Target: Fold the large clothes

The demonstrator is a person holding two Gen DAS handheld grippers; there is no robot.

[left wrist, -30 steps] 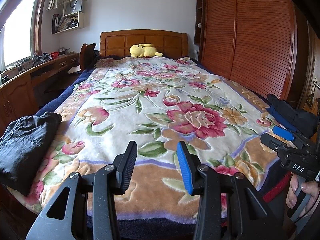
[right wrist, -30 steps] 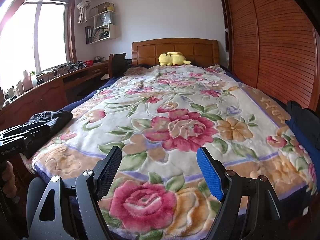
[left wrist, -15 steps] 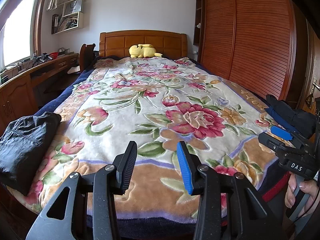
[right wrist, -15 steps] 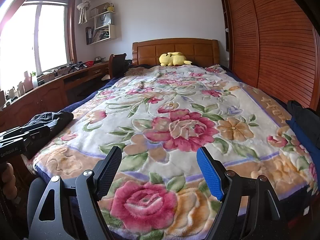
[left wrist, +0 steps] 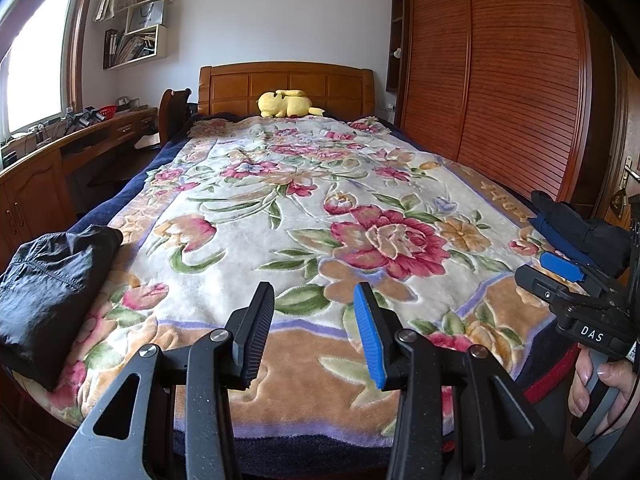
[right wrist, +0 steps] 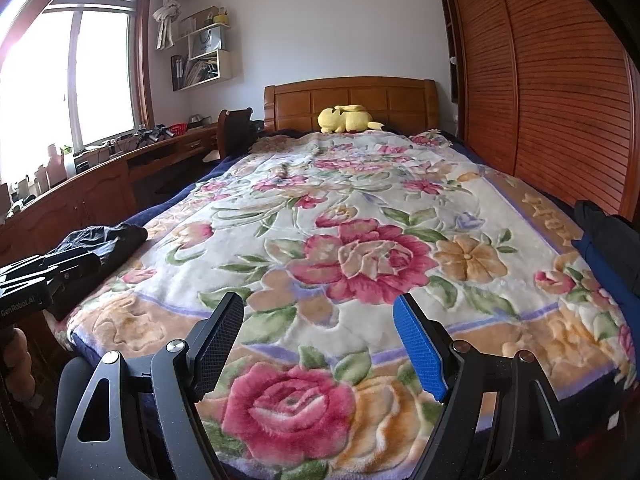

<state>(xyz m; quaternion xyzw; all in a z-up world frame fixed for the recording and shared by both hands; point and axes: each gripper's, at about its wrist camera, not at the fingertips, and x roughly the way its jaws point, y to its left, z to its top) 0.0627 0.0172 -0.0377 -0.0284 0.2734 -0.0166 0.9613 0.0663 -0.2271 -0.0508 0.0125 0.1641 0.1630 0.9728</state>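
A folded black garment point(left wrist: 48, 288) lies on the near left corner of the bed; it also shows in the right wrist view point(right wrist: 104, 244). A dark garment with blue parts point(left wrist: 576, 236) lies bunched at the bed's right edge, also in the right wrist view point(right wrist: 608, 248). My left gripper point(left wrist: 314, 328) is open and empty above the foot of the bed. My right gripper point(right wrist: 318, 344) is open and empty, held to the right; it shows in the left wrist view point(left wrist: 560, 276). Both hover apart from the garments.
The bed carries a floral blanket point(left wrist: 320, 208) with a yellow plush toy point(left wrist: 286, 104) at the wooden headboard. A wooden desk point(left wrist: 36, 176) with clutter runs along the left wall. A wooden wardrobe point(left wrist: 500, 80) stands on the right.
Both grippers have drifted only slightly; the right gripper sits a little lower and nearer in the left wrist view. Both jaws stay open and the garments have not moved.
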